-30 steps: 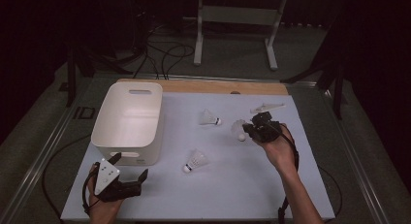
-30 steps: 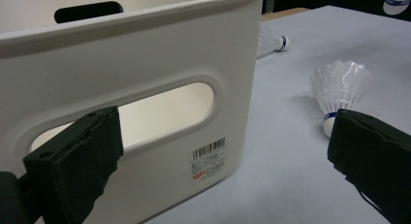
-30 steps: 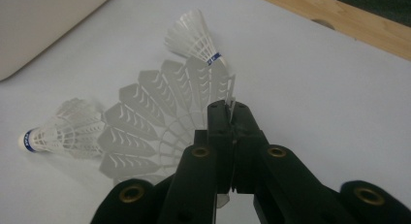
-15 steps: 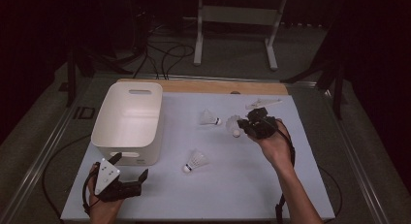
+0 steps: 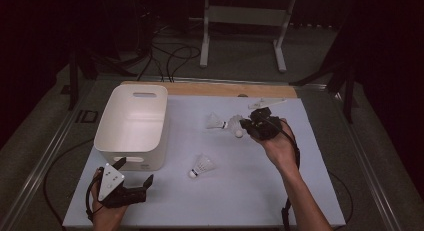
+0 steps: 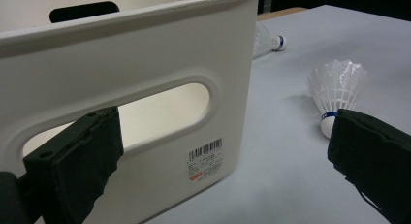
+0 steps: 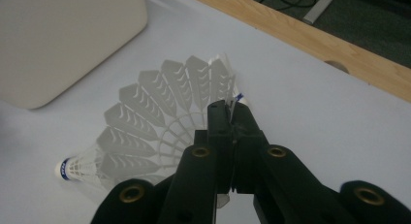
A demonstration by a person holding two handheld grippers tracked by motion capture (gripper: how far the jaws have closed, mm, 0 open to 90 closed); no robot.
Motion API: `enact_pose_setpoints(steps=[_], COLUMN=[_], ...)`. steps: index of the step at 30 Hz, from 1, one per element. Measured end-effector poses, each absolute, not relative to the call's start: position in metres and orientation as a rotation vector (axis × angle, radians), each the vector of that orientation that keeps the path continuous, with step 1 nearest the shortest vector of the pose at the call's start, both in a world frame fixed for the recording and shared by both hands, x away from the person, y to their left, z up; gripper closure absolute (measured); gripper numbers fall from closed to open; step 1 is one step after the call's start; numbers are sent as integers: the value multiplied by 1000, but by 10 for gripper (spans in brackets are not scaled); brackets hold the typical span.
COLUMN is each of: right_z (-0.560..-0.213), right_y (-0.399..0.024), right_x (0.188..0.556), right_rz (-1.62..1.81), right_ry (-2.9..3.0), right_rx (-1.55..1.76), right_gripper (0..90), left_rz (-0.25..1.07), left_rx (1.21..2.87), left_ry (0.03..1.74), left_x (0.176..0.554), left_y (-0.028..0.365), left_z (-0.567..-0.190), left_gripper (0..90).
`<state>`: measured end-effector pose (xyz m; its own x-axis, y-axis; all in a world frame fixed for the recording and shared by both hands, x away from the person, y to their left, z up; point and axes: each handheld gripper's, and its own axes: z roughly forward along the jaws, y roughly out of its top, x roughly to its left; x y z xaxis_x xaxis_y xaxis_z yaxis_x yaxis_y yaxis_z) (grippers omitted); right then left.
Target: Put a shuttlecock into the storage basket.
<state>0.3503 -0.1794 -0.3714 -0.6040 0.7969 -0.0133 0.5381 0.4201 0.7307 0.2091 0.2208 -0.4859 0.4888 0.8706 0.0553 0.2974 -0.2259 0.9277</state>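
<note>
White table [image 5: 250, 201] carrying all items, with a wooden strip along its far edge. White plastic bin [image 5: 131, 126] with slotted handles, standing near the table's left edge toward the far-left corner; in the left gripper view its near wall [image 6: 145, 88] bears a barcode label [image 6: 203, 158]. Left gripper [image 5: 131, 183], held by a hand at the near-left corner just in front of the bin, jaws spread wide with nothing between them; in the left gripper view the two black pads [image 6: 77, 161] stand far apart, one before the bin's handle slot. Right gripper [image 5: 245, 125], held by the other hand toward the far-right part of the table, jaws pressed together on the rim of a white shuttlecock [image 5: 235, 125], lifted off the surface; in the right gripper view the jaw tips [image 7: 231, 118] pinch the feather skirt [image 7: 165, 112]. Second shuttlecock [image 5: 216, 122], lying on its side just left of the held one, blue band at the cork. Third shuttlecock [image 5: 202, 166], lying near the table's middle, right of the bin's near corner; seen close in the left gripper view [image 6: 335, 88].
</note>
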Motion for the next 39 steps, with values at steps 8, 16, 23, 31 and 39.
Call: enact_pose_setpoints(steps=[8,16,23,31,39], right_z=[-367,-360,-357,-353,-349], right_y=[-170,-161,-155,-147,-138], right_x=[353,352,354,356,361], right_rz=[1014,1023,1030,1063,1080], right_ry=[2322,2322,2320,2326,2330], right_rx=[1120,1095,1081,1081,1068], right_gripper=[890,890,890,890,891], left_rz=[741,741,743,741,741], left_rx=[1767,1769,1768,1765,1762], left_ry=[990,986,986,984,983], left_x=[210,209,209,209,209], left_y=[220,220,220,220,220], left_z=[-486,-486,-486,-486,-486], left_gripper=[1,2,2,2,2])
